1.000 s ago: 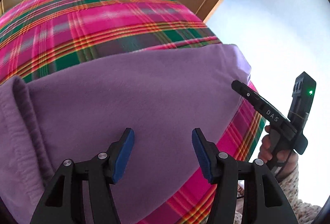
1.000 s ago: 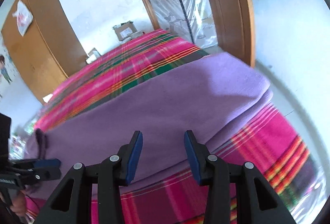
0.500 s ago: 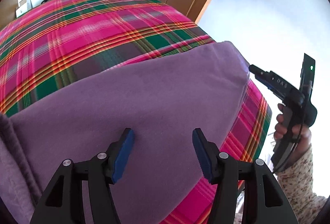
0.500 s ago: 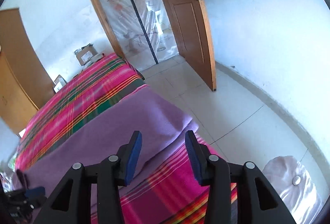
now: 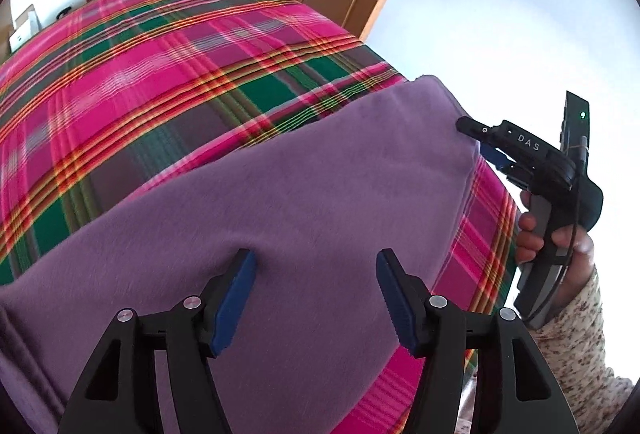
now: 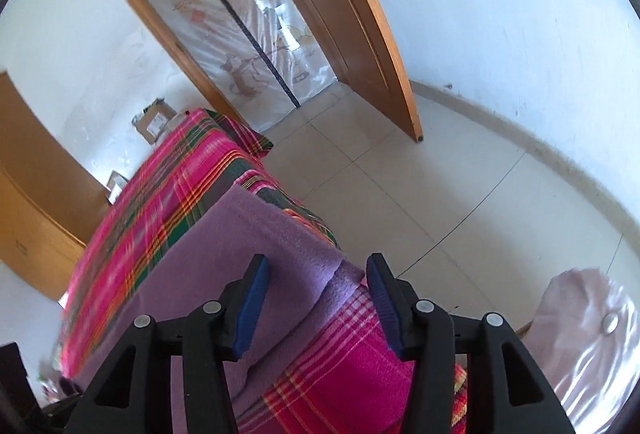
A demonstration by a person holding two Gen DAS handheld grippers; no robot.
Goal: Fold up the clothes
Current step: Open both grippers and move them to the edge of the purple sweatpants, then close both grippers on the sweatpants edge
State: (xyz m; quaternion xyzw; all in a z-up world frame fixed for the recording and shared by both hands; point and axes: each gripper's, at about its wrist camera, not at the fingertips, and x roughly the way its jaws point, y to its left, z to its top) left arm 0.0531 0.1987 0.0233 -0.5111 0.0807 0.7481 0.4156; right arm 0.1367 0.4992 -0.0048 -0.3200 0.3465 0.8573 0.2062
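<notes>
Two grippers work over a purple garment (image 5: 304, 202) spread on a pink plaid bedcover (image 5: 160, 74). Left gripper (image 5: 316, 298) hangs low above the cloth with its jaws spread wide and nothing between them; purple fabric fills the space ahead of and beneath its blue pads (image 5: 236, 302). Right gripper (image 6: 316, 302) has its jaws equally wide apart, empty, with the garment's layered corner (image 6: 320, 274) lying just ahead of and between them. In the left wrist view, that gripper's tip reaches the same corner, gripped by a hand (image 5: 560, 242) in a speckled sleeve (image 5: 576, 346), wrist angled upward.
</notes>
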